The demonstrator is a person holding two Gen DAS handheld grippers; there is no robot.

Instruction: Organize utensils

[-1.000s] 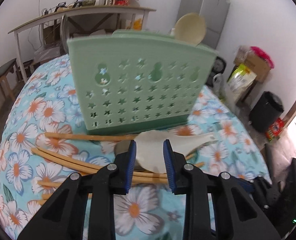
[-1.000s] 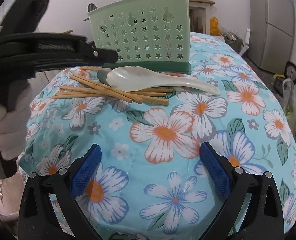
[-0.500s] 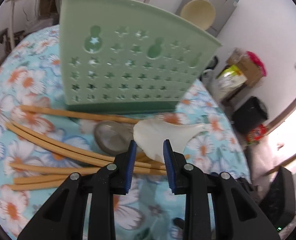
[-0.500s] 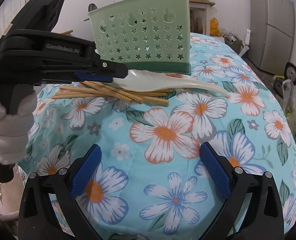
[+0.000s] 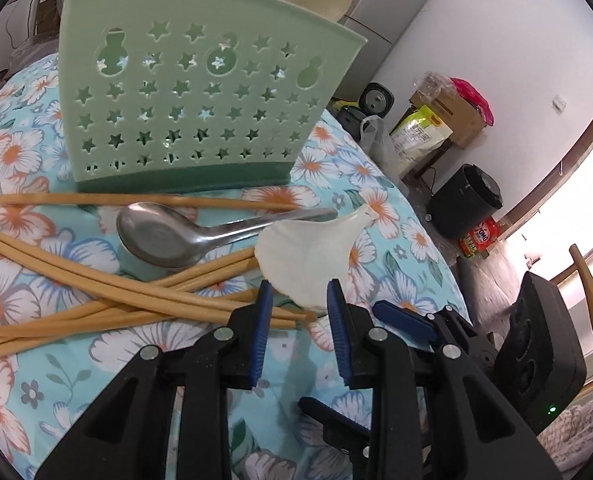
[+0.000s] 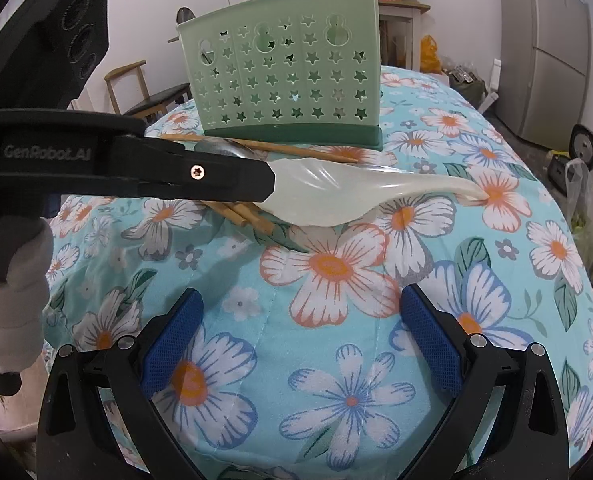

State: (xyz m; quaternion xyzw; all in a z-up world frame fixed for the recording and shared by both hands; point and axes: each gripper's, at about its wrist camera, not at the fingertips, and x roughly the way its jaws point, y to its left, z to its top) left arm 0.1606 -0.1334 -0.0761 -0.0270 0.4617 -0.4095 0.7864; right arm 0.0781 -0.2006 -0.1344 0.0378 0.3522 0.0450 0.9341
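A: Where does the white spoon (image 6: 336,196) sit against the green caddy (image 6: 288,76)?
B: Just in front of its base, bowl clamped in the left tool (image 5: 299,300), handle tip on the floral cloth (image 6: 336,360).
A: The chopsticks (image 5: 108,292) and metal spoon (image 5: 168,236)?
B: Loose before the caddy.
A: The right tool (image 6: 300,332)?
B: Pads spread apart, empty, nearer than the caddy.

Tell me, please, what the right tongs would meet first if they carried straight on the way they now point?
Most likely the bare floral tablecloth: the open right tongs slope down at it with nothing between. The white spoon and green utensil holder lie farther on, though depth is hard to judge.
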